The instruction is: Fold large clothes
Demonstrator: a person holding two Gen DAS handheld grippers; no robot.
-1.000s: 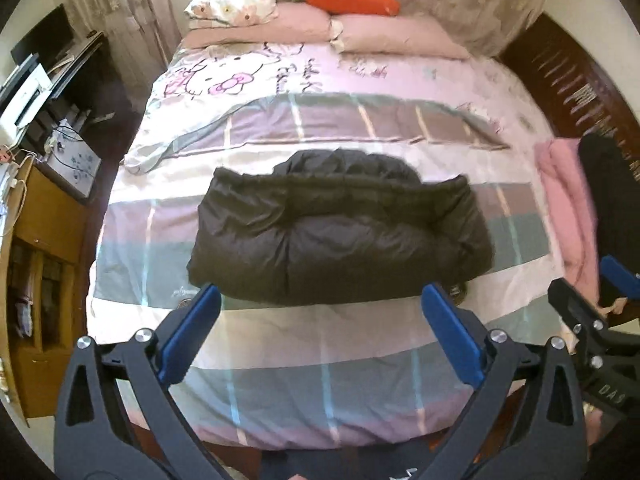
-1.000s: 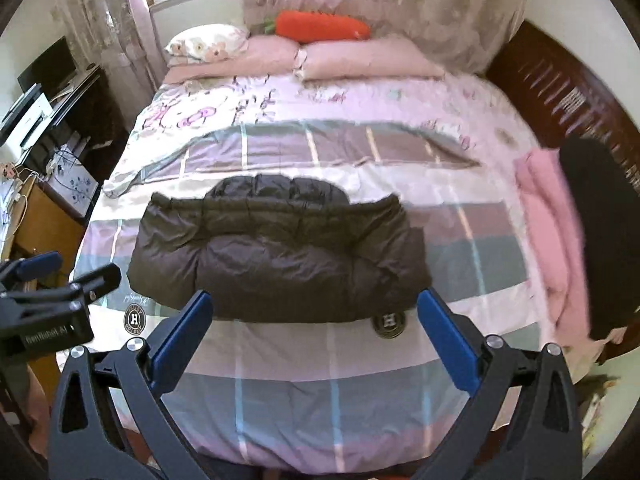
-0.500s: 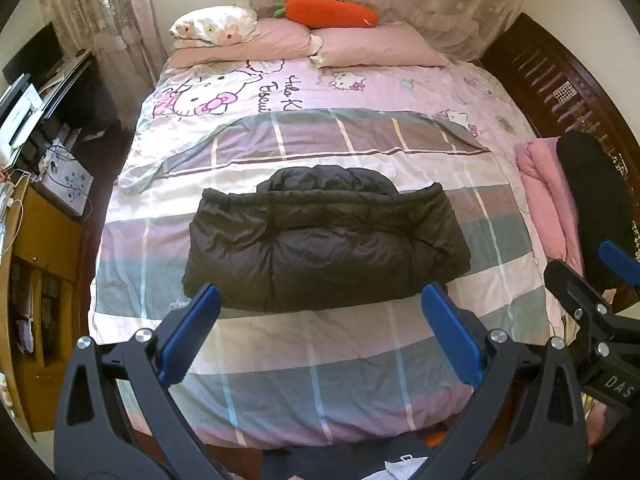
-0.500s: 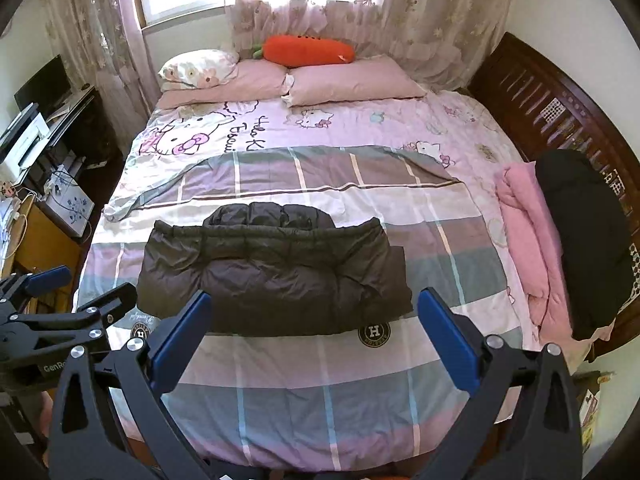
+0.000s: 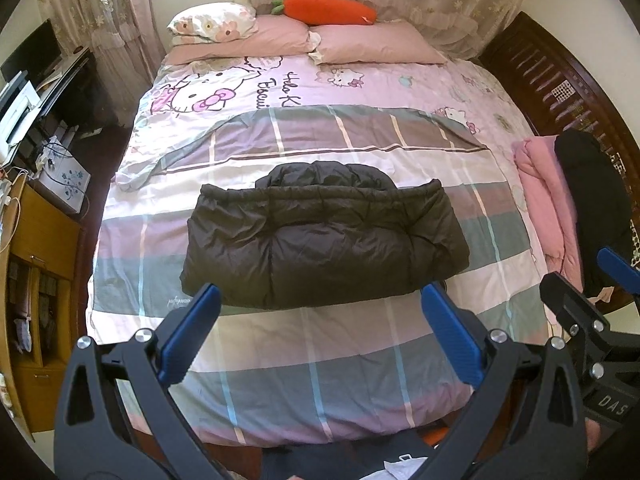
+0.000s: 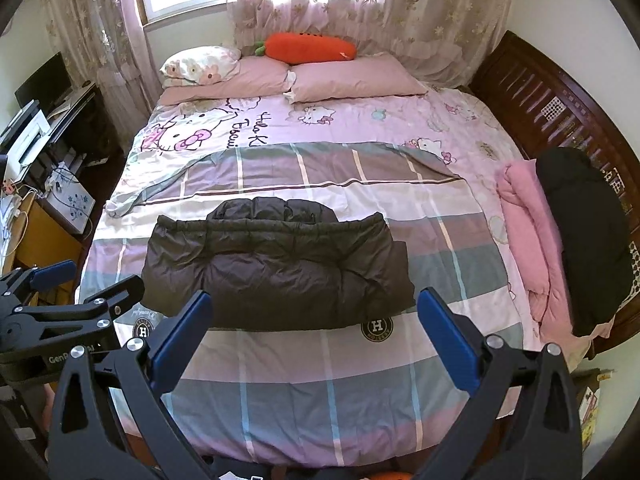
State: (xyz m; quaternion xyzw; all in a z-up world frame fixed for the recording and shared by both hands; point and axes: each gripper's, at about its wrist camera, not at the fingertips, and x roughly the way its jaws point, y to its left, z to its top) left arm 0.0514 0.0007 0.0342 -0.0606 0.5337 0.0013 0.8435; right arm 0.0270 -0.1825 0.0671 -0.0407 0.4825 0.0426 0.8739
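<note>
Left claw (image 5: 318,336): released, blue pads spread wide, holding nothing, above the foot of the bed.
Right claw (image 6: 312,338): likewise spread and empty, beside the left one.
Jacket (image 5: 324,240): lies ahead of and below both claws, mid-bed, long axis across the view (left to right); about equally near to each.
Material: dark, puffy quilted shell, already a compact folded slab, hood bulging at the far edge.
Bed (image 5: 320,372): smooth plaid cover.
Side pile (image 6: 560,236): pink and black garments at the right edge.

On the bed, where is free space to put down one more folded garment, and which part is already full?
Free: the plaid quilt between the folded dark jacket and the foot edge, and the pink sheet between quilt and pillows. Crowded: the right edge, where the pink garment and black garment lie.
</note>
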